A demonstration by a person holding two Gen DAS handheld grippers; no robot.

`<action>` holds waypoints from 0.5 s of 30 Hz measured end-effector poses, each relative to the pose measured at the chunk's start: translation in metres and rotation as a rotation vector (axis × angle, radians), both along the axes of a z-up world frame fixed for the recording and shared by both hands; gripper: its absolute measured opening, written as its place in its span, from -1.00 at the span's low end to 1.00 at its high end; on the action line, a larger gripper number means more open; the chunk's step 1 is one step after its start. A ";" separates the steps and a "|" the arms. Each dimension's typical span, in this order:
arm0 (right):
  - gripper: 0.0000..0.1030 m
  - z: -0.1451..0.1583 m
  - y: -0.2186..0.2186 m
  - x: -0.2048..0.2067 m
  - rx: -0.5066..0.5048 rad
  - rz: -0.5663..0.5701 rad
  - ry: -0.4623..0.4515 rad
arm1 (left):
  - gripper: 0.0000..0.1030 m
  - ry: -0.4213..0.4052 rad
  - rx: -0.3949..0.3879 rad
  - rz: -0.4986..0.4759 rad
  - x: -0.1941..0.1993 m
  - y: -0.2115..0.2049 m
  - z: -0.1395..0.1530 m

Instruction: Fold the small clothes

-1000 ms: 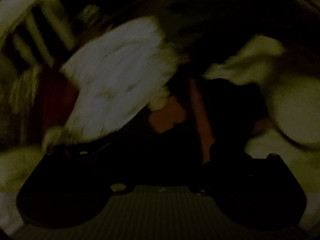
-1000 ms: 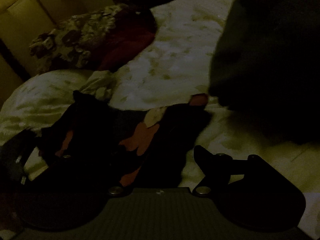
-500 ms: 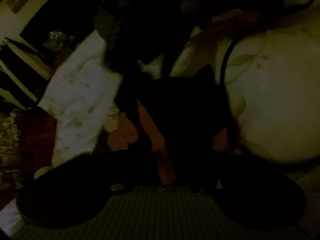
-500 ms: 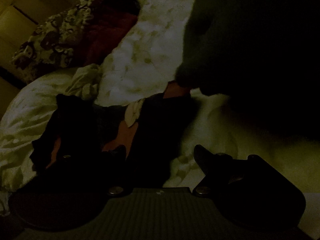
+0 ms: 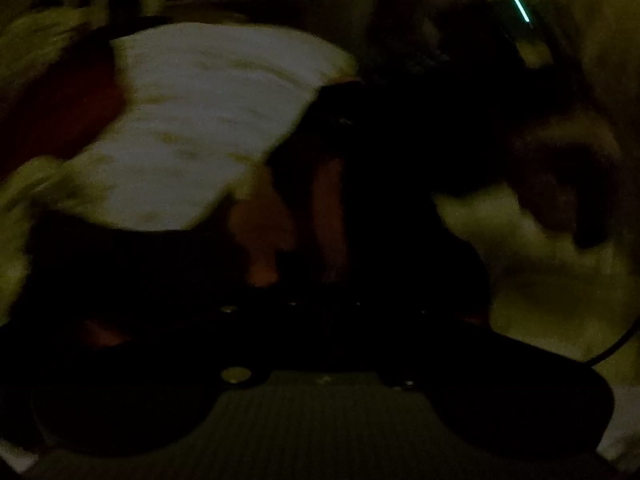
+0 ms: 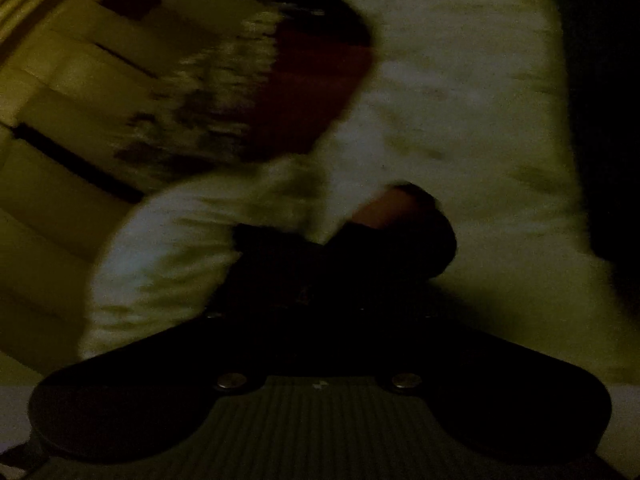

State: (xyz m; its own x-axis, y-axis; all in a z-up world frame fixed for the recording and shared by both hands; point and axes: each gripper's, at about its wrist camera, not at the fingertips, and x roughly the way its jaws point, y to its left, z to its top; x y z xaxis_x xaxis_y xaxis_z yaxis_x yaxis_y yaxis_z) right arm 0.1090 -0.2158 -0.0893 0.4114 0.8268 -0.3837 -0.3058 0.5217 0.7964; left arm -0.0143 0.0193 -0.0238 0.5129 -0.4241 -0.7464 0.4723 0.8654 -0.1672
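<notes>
The scene is very dark and blurred. A small black garment with orange patches [image 5: 372, 184] lies on a pale bedsheet [image 5: 192, 128] right in front of my left gripper [image 5: 324, 300]. In the right wrist view the same garment [image 6: 384, 240] bunches up directly ahead of my right gripper [image 6: 320, 300]. Both grippers' fingers merge with the black cloth, so how the jaws stand is hidden. The garment appears to reach into both jaws, but I cannot tell a grip.
A dark red and patterned cushion [image 6: 280, 88] lies at the back left on the bed. A yellowish wooden frame [image 6: 60, 100] runs along the left. A large dark shape [image 6: 600, 100] fills the right edge. A hand or arm [image 5: 560, 192] shows at the right.
Both views swung and blurred. The right gripper moved closer over the black garment, which now looks bunched instead of spread. The right gripper's open finger seen earlier is no longer distinct.
</notes>
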 end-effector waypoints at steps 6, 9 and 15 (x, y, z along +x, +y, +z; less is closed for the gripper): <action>-0.63 0.031 0.105 0.040 0.082 0.104 0.023 | -0.99 -0.038 -0.015 0.287 -0.003 0.108 0.023; -0.61 0.023 0.160 0.059 0.102 0.127 0.116 | -0.90 -0.047 -0.015 0.329 -0.012 0.132 0.028; 0.07 0.010 0.238 0.066 0.009 0.217 0.213 | 0.04 -0.064 -0.028 0.384 -0.020 0.154 0.037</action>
State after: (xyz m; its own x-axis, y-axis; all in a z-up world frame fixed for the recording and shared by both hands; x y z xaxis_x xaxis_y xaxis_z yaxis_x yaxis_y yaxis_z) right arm 0.1755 0.0218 -0.0789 0.1359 0.8903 -0.4347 -0.2346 0.4552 0.8589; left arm -0.0340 0.1731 0.0130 0.6834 -0.2118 -0.6986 0.1246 0.9768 -0.1743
